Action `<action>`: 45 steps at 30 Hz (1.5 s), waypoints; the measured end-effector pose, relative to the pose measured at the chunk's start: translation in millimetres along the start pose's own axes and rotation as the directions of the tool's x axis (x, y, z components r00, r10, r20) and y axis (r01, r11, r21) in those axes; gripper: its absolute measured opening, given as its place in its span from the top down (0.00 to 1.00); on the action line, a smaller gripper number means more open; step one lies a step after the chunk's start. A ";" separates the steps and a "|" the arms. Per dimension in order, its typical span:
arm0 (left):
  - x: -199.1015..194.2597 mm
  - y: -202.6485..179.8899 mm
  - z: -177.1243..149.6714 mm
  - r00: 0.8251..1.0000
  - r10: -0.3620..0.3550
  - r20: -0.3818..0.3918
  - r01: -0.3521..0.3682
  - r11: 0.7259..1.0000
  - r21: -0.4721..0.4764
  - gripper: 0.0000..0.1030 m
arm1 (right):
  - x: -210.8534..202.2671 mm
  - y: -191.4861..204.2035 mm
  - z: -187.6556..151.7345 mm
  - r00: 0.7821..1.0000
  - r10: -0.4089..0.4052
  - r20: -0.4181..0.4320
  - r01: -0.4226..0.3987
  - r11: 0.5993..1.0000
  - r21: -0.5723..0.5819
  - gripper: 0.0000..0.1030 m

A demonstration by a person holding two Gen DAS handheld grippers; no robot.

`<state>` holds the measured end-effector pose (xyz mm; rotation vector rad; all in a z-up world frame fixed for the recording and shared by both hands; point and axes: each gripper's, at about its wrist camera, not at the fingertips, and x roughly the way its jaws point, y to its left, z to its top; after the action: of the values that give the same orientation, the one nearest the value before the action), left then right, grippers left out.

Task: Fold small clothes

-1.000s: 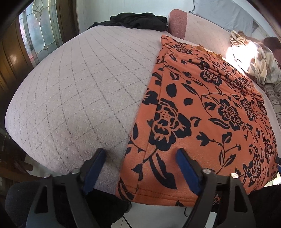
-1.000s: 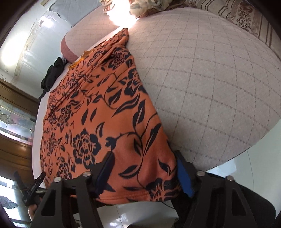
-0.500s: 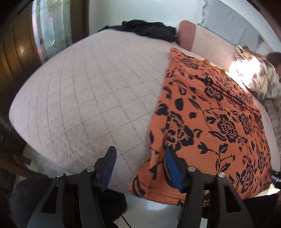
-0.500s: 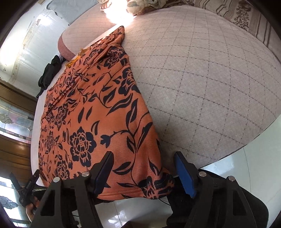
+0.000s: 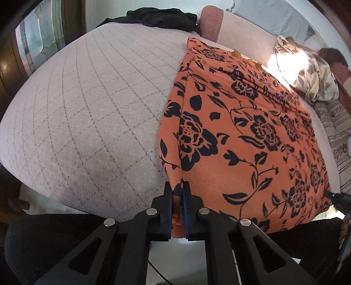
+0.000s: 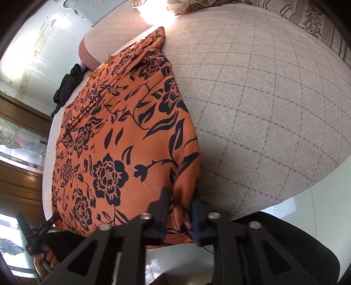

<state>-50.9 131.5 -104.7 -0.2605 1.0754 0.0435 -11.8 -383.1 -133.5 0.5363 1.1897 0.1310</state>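
Orange floral garment (image 5: 241, 122) is spread flat along the quilted bed (image 5: 87, 109), its near hem hanging just over the bed's edge, so that both near corners can be reached. The near left corner is pinched in the left claw (image 5: 177, 197), whose jaws are closed down to the thickness of the cloth. The near right corner is gathered between the jaws of the right claw (image 6: 179, 203), narrowed on bunched fabric, the grip a little blurred. Both corners appear to be held so that the hem can be carried toward the far end for a first fold. A black garment (image 5: 153, 17) is left at the bed's far end.
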 end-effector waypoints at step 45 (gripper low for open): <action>-16.6 -53.6 203.0 0.957 -0.227 0.177 0.201 0.967 0.156 0.94 | -23.8 37.4 159.2 0.867 0.479 0.139 -0.486 0.874 0.020 0.93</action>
<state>125.1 128.1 10.8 -0.2424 0.8467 -0.1963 130.3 -411.7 -54.0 0.8738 0.9122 0.4879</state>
